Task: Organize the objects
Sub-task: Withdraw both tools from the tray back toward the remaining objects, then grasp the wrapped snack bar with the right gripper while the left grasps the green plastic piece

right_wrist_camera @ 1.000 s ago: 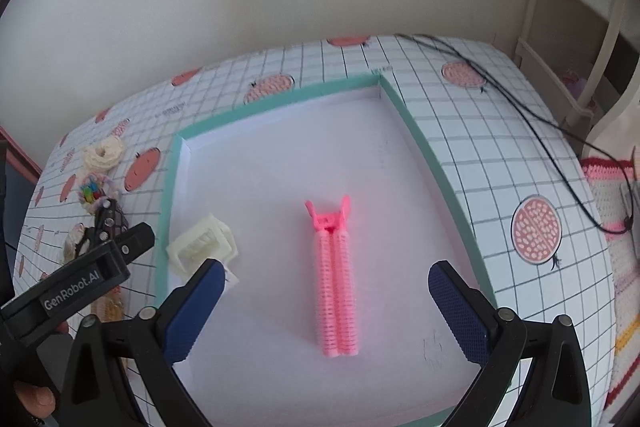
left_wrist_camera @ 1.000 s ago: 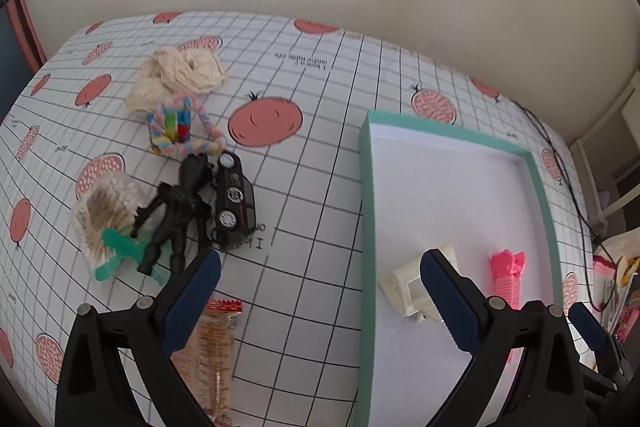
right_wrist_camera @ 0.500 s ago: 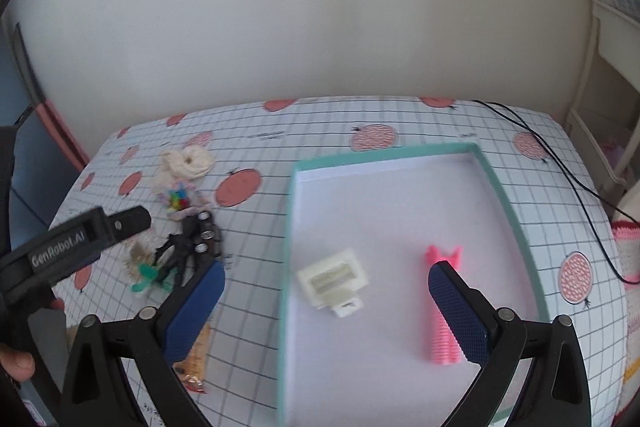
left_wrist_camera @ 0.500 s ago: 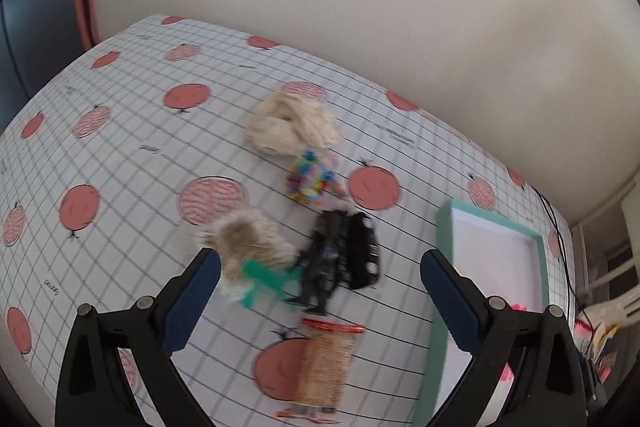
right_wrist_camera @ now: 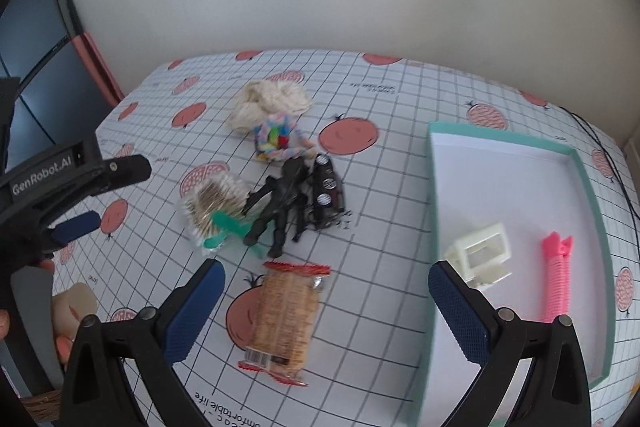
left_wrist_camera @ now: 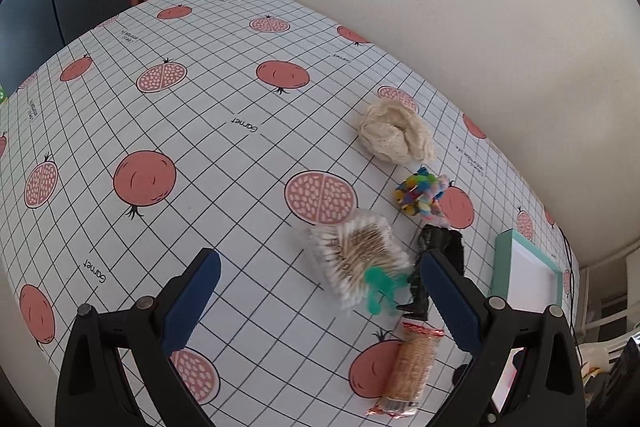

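Two items in tray (right_wrist_camera: pixel 582 163), six outside

The word "Garnet" is printed in black on the grid-patterned cloth (left_wrist_camera: pixel 224 163) covering the desk, once near the middle at (left_wrist_camera: pixel 245 125) and once toward the near left edge, both seen in the left wrist view. In the right wrist view, "GenRobot.AI" stands in pale letters on the black body of the left tongs (right_wrist_camera: pixel 76 227). Other small print on the cloth and on the snack packet (right_wrist_camera: pixel 286 315) is too small or upside down to read fully.
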